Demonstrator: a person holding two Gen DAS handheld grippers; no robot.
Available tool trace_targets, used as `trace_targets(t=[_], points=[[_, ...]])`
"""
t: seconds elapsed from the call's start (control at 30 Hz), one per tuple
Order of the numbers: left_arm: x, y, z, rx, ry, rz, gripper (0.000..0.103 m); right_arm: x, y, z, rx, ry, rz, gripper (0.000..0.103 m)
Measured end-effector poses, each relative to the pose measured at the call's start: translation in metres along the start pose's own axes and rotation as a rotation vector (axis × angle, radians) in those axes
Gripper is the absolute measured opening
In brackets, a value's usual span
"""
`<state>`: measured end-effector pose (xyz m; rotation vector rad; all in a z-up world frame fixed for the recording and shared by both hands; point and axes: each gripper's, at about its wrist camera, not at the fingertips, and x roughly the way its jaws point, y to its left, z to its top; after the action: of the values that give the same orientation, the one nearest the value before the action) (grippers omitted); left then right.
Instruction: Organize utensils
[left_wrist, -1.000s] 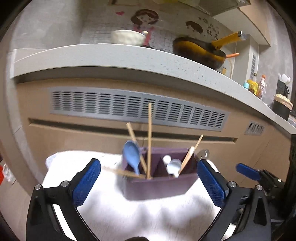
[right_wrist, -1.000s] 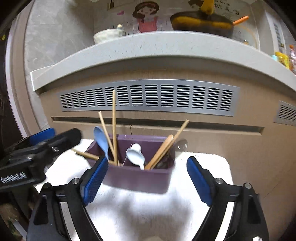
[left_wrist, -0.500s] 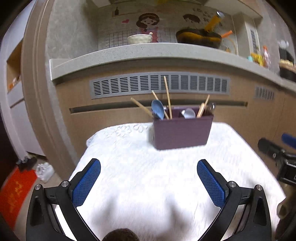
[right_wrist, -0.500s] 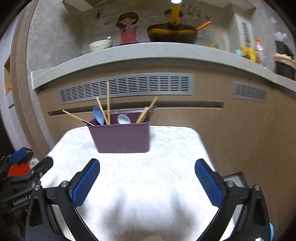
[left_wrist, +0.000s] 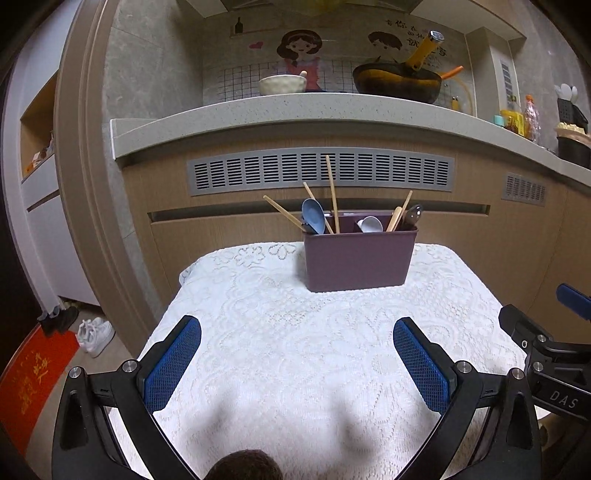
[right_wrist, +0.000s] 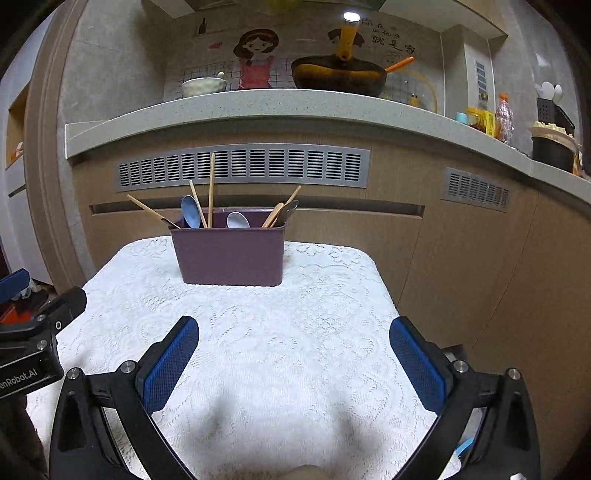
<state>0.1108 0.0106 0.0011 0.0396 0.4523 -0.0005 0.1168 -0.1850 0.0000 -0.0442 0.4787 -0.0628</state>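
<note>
Nearest to me in the left wrist view, the left hand-held gripper (left_wrist: 297, 360) stands with its blue pads (left_wrist: 173, 363) spread wide and nothing between them. In the right wrist view, the right hand-held gripper (right_wrist: 293, 358) is likewise fully spread and holds nothing. Both hang over the near edge of the worktop (left_wrist: 280, 332), which is draped in white lace.

Beyond them, at the far side of the worktop, the purple holder (left_wrist: 360, 258) stands upright, its long side turned across my line of sight. It lies straight ahead and slightly right of the left hand-held gripper, and ahead and slightly left of the right one (right_wrist: 229, 254). I judge neither hand clearly nearer. The chopsticks (left_wrist: 332, 195), blue spoon (left_wrist: 313, 216) and white spoon (left_wrist: 370, 224) stand in it, handles or bowls pointing up; one chopstick (left_wrist: 282, 214) leans out over the left rim.

Against the view of a second ago, the holder sat close between the pads; both hand-held grippers have since drawn well back, and the right one has opened wider. I judge the sorting finished.
</note>
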Motion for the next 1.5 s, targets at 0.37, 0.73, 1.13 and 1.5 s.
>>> trace_targets(t=[0.37,0.73,1.13,1.5], points=[[0.0048,-0.0002,-0.0025,-0.001,0.021,-0.014,0.103,-0.0008,0.0005,-0.0006,-0.004,0.001,0.003,0.103],[0.0050,-0.0010,-0.0029,-0.002,0.026,-0.013,0.103,-0.0003,0.0014,-0.0014,-0.006,0.009,0.008,0.103],[0.0047,-0.0029,-0.0051,-0.001,0.029,-0.018,0.103,-0.0017,0.0016,-0.0017,-0.008,0.002,0.006,0.103],[0.0048,-0.0039,-0.0065,-0.001,0.032,-0.023,0.103,-0.0019,-0.0008,-0.0012,-0.008,0.007,0.008,0.103]])
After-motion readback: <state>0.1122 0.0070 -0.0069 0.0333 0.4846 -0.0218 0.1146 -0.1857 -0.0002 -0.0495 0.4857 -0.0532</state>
